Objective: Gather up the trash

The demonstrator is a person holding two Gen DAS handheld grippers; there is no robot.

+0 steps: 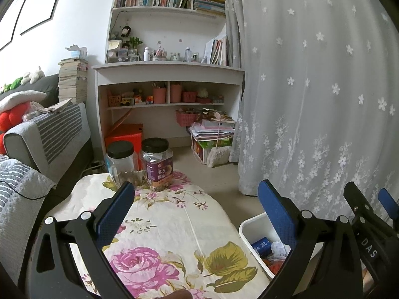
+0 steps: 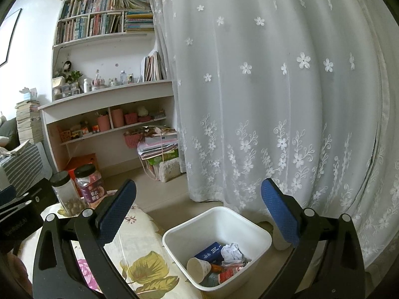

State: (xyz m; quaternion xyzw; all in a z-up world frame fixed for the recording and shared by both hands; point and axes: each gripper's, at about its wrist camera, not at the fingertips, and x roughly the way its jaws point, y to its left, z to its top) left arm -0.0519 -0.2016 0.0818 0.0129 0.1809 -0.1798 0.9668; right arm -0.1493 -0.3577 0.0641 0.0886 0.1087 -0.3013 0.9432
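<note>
Left gripper (image 1: pixel 194 199): blue-padded fingers spread wide, nothing between them, held above the counter covered in a cream cloth printed with pink roses (image 1: pixel 174 226). Right gripper (image 2: pixel 197 199): fingers likewise spread and empty, positioned over the white square plastic bin (image 2: pixel 259 226).

The bin stands on the pale tiled floor (image 2: pixel 162 189), just beside the counter's right edge. Its contents, seen from the right wrist view: a white paper cup (image 2: pixel 198 269) lying on its side with the mouth toward the camera, a dark blue carton with white print (image 2: pixel 210 250), a crumpled white paper ball (image 2: pixel 232 251), and red and orange wrappers (image 2: pixel 228 272) beneath these. The trash covers the bin's bottom; the walls above it are bare.

At the counter's far end stand two clear plastic jars with black lids, close together: one with a purple label (image 1: pixel 158 164), one unlabelled (image 1: pixel 121 164) holding a low layer of nuts.

Beyond: a white bookshelf (image 1: pixel 169 72) and a white lace curtain embroidered with flowers (image 1: pixel 311 87).
</note>
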